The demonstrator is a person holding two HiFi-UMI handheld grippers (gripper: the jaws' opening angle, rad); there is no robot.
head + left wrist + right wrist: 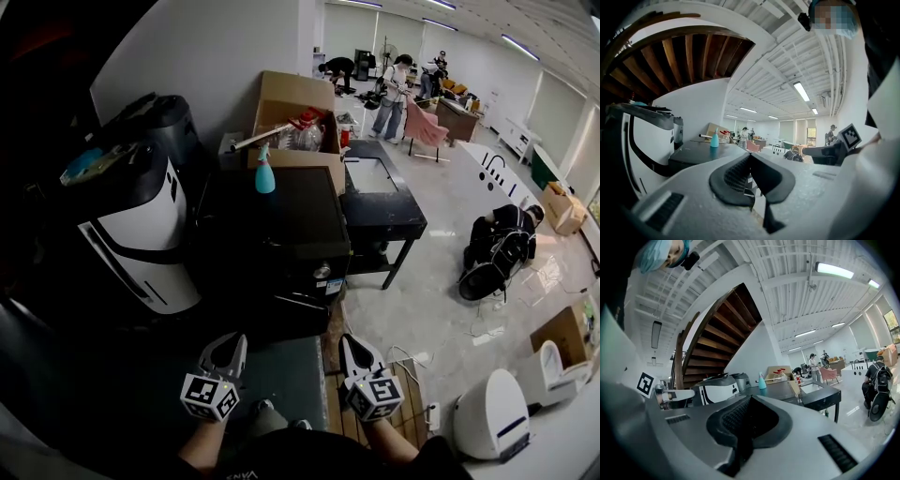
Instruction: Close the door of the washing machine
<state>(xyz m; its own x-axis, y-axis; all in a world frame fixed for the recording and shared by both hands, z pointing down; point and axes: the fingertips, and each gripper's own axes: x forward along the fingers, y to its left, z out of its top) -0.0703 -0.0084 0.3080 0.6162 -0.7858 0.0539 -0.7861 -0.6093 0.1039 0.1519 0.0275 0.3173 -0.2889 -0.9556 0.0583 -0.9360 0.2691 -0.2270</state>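
The washing machine is a black box in the middle of the head view, with a teal spray bottle on its top. Its front faces me; I cannot make out the door. A dark grey flat panel lies below it, between my grippers. My left gripper and right gripper are side by side near the bottom edge, short of the machine, both shut and empty. The left gripper view shows shut jaws, the machine's top and the bottle. The right gripper view shows shut jaws and the machine.
A white-and-black appliance stands left of the machine. Behind it is a cardboard box, to its right a black table. A person crouches on the floor at right. White appliances stand at lower right. A wooden staircase rises overhead.
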